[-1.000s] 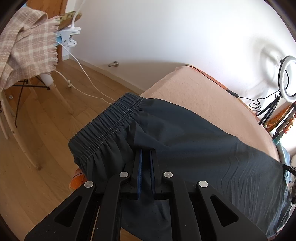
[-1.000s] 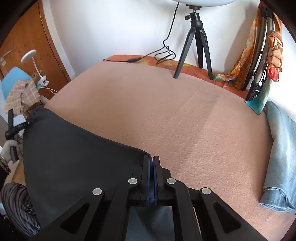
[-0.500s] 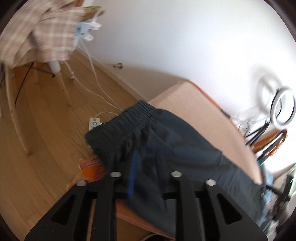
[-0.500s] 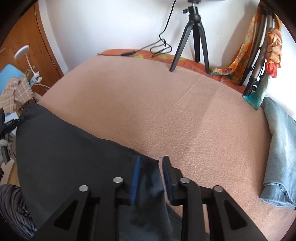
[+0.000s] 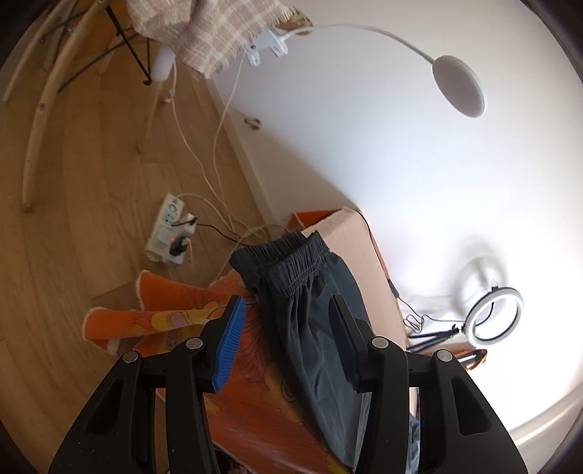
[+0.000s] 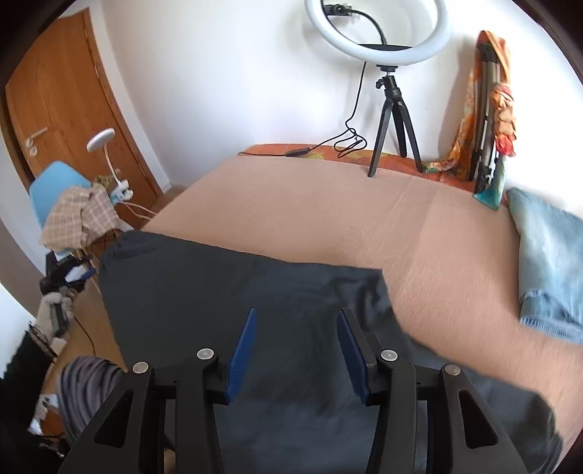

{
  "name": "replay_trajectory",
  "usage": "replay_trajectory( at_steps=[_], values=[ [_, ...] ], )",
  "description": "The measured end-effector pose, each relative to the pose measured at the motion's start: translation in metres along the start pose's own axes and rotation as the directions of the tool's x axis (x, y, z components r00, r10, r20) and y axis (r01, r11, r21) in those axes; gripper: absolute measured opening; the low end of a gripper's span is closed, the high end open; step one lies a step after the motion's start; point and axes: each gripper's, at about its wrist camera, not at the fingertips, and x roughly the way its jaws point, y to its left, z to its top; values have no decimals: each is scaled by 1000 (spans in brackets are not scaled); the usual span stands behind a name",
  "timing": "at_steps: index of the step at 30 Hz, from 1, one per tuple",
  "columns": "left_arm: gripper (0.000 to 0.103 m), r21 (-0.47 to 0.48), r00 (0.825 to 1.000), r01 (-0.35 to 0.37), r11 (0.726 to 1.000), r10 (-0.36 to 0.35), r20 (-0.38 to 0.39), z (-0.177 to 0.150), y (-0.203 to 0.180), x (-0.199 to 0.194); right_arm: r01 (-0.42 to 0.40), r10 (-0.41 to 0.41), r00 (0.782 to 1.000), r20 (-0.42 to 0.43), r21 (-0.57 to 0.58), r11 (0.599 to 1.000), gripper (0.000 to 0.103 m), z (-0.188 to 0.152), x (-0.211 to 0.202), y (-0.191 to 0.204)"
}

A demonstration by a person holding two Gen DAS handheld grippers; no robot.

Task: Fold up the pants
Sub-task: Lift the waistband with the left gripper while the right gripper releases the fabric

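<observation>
The dark grey pants (image 6: 233,288) lie spread on the peach bed cover (image 6: 328,204). Their elastic waistband (image 5: 291,255) hangs at the bed's left end in the left wrist view. My left gripper (image 5: 288,306) is open and empty, hovering above the waist end and the bed's edge. It also shows small at the far left of the right wrist view (image 6: 69,277). My right gripper (image 6: 295,317) is open and empty above the pants' leg end (image 6: 364,288), which lies loosely bunched.
An orange patterned sheet (image 5: 175,321) hangs off the bed. A power strip (image 5: 167,229) with cables lies on the wooden floor. A chair with a checked cloth (image 6: 80,215), a ring light on a tripod (image 6: 379,29) and folded light blue jeans (image 6: 546,262) surround the bed.
Both grippers have opened and let go of the pants. Both have lifted back from the fabric, and the left one has swung out over the bed's end.
</observation>
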Motion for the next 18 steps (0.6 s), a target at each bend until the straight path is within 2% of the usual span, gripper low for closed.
replay_trajectory(
  at_steps=[2,5,8,12,18],
  values=[
    [46,1,1000,-13,1000,13,-9,4,1,6,3,-3,1000,7,15,1000,49,-7,-7,4],
    [52,11,999,-37,999,37,-20,7,4,16,10,-11,1000,12,35,999,49,-14,-21,9],
    [52,8,997,-52,999,53,-53,10,7,31,22,-24,999,21,51,998,49,-15,-31,10],
    [52,48,994,-84,995,87,-66,11,7,42,30,-33,999,34,73,997,49,-12,-40,9],
    [52,-17,999,-30,999,29,-26,11,14,46,32,-35,999,34,70,997,49,-8,-41,11]
  ],
)
